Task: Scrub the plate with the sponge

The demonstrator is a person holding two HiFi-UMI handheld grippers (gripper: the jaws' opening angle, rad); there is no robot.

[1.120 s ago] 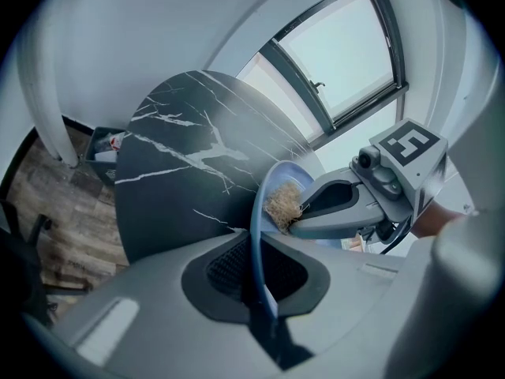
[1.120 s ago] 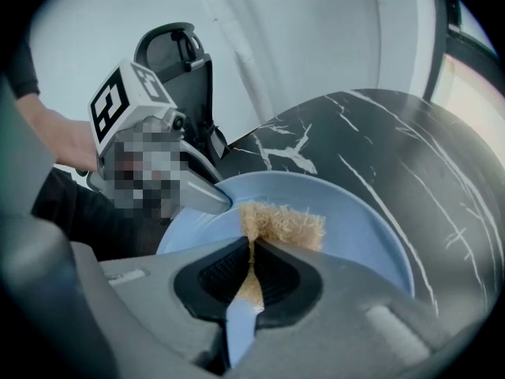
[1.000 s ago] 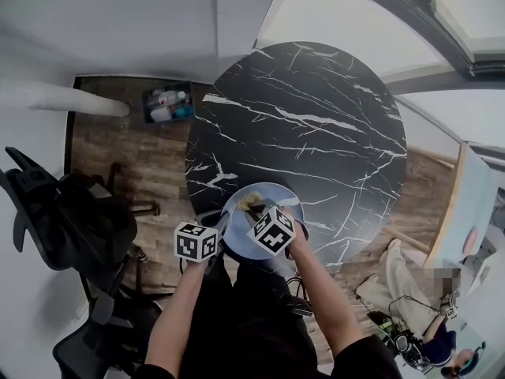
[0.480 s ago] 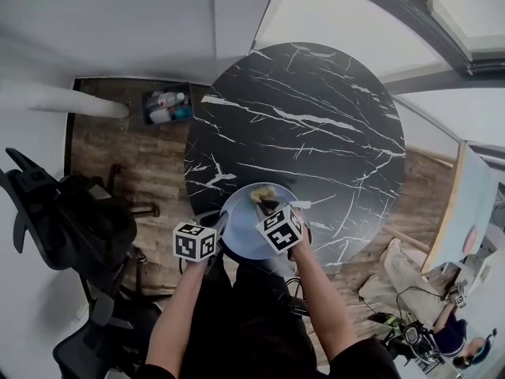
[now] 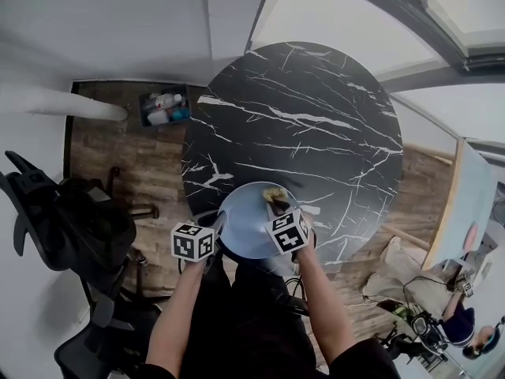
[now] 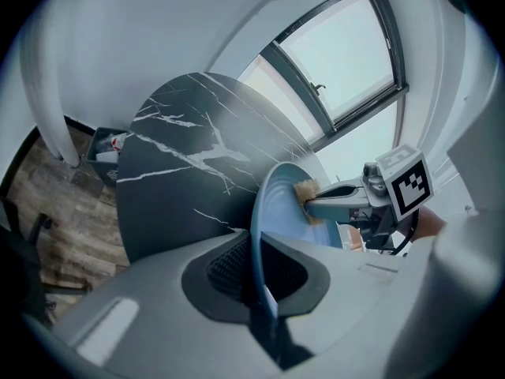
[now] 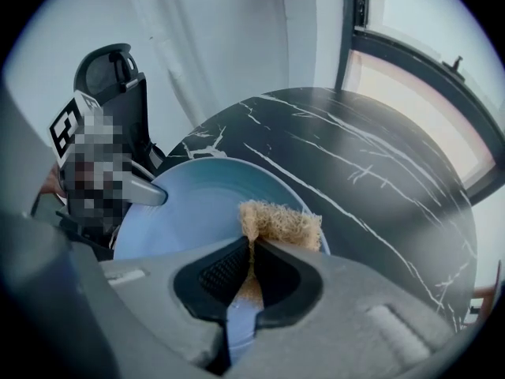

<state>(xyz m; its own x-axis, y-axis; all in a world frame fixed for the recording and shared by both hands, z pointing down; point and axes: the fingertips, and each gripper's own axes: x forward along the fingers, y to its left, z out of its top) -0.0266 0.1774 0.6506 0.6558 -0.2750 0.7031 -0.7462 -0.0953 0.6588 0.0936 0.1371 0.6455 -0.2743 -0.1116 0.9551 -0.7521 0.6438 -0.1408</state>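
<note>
Your left gripper's (image 6: 255,271) jaws pinch just the rim of the pale blue round plate (image 7: 197,204) at the black marble surface's (image 5: 300,125) near edge, so bearing down with the tan fibrous sponge (image 7: 282,223), clamped in your right gripper's (image 7: 251,271) jaws, could lever it free.

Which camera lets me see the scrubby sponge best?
The right gripper view: the sponge is big and close, pinched in the right gripper at the plate's far edge. The head view shows only a small tan speck; the left gripper view, a small tuft on the plate.
</note>
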